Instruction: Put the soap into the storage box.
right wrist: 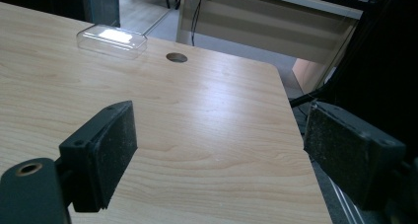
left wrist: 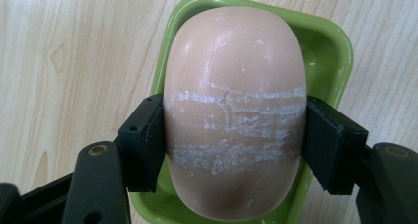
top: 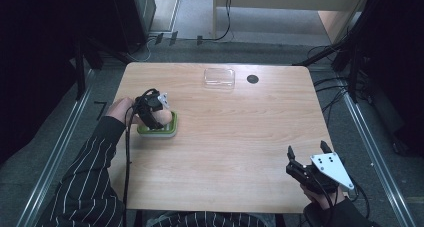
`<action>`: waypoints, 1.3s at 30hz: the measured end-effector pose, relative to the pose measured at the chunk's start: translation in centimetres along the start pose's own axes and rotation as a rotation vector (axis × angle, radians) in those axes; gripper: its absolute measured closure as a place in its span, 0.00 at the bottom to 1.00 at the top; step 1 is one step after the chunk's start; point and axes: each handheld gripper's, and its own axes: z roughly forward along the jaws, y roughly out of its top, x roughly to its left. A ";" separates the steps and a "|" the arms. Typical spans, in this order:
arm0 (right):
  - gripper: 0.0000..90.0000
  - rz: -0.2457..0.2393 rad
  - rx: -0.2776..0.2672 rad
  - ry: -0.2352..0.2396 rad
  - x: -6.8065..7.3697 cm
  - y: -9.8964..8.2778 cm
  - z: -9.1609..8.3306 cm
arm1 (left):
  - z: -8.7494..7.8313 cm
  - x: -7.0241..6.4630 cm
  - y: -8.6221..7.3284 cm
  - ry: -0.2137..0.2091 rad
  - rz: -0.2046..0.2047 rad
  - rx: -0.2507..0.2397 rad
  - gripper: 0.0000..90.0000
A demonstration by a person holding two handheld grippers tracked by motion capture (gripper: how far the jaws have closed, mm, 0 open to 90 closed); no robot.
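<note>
A pale pink oval soap bar [left wrist: 234, 115], scuffed white across its middle, sits in or just over a green soap dish [left wrist: 330, 51]. My left gripper [left wrist: 234, 145] is shut on the soap, one black pad pressing each side. In the high view the left gripper [top: 156, 112] points down over the green dish [top: 172, 129] at the table's left. My right gripper [top: 306, 153] rests near the front right corner, jaws wide apart. In the right gripper view nothing lies between its pads [right wrist: 106, 150].
A clear plastic lid [top: 219, 79] lies at the back of the wooden table [top: 240, 137], next to a round cable hole [top: 252, 79]. The lid [right wrist: 112, 40] and hole [right wrist: 176, 57] also appear far ahead of the right gripper. Cables and dark racks surround the table.
</note>
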 end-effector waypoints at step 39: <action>0.15 0.001 0.000 0.001 0.0 0.0 0.0 | 1.6 0.8 -1.2 -0.042 -0.096 -0.004 0.36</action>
